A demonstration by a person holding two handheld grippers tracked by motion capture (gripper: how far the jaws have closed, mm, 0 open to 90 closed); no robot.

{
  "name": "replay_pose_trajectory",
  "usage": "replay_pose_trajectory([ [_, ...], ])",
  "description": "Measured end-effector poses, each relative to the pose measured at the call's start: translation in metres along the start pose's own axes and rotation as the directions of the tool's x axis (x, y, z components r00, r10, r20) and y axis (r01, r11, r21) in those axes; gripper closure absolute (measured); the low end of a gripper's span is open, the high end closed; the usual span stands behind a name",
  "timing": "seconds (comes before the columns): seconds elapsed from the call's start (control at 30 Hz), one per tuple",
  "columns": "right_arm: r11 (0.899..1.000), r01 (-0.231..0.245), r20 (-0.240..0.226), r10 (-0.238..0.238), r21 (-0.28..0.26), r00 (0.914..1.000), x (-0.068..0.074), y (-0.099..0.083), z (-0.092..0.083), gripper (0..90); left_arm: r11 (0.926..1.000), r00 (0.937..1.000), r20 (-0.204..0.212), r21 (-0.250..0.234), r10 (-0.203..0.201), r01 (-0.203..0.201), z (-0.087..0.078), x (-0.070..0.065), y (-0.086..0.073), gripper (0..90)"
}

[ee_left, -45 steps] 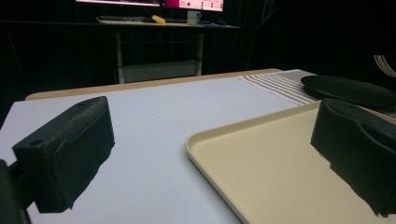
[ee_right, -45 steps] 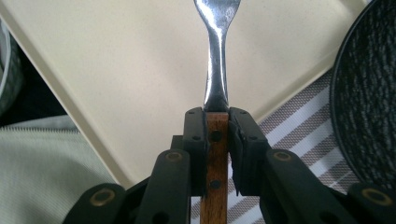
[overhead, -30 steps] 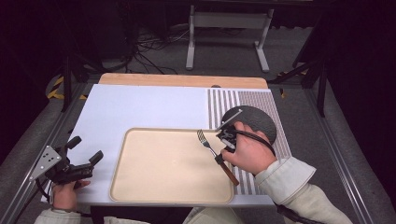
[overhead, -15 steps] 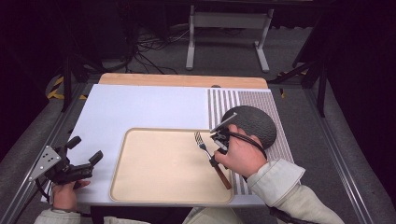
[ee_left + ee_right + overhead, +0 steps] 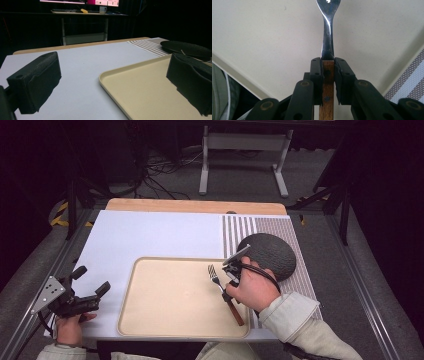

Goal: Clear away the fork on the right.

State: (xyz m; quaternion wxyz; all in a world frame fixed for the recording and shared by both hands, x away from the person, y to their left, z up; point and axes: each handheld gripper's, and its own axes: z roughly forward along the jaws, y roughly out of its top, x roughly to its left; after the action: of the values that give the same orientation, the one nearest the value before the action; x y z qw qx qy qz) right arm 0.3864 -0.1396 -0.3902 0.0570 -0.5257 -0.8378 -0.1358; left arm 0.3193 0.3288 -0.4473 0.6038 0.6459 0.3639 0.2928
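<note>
- I have the fork [image 5: 328,30] pinched by its wooden handle between my right gripper's [image 5: 328,65] fingers [image 5: 316,72]; the metal neck and tines run on ahead of the fingertips, over the cream tray [image 5: 269,37].
- In the high view the fork [image 5: 216,276] sits over the tray's [image 5: 165,320] right part, tines pointing away from me and the handle end trailing back under my hand, with the dark round plate [image 5: 272,255] just beyond the fingers, off the tray on the striped mat [image 5: 240,227].
- My reading: the pickup is done and the setting down is what remains. Whether the fork already rests on the tray I can't quite say from either angle.
- My left gripper [image 5: 92,290] waits at the worktop's [image 5: 150,235] near left corner, fingers [image 5: 37,80] spread apart with nothing between them.
- The right gripper view gives me the grip itself, pads squarely on the wood, which the high view hides behind my hand.
- The left gripper view shows the tray's raised rim [image 5: 120,71] side-on and the plate [image 5: 186,48] lying low.
</note>
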Motion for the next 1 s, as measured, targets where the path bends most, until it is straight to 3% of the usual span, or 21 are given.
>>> replay_pose_trajectory([
  [1.0, 0.994, -0.082, 0.015, 0.081, 0.070, 0.9966, -0.008, -0.002, 0.022, 77.5, 1.0000, 1.0000, 0.001, 0.001, 0.001, -0.001, 0.000, 0.000, 0.000, 0.0],
])
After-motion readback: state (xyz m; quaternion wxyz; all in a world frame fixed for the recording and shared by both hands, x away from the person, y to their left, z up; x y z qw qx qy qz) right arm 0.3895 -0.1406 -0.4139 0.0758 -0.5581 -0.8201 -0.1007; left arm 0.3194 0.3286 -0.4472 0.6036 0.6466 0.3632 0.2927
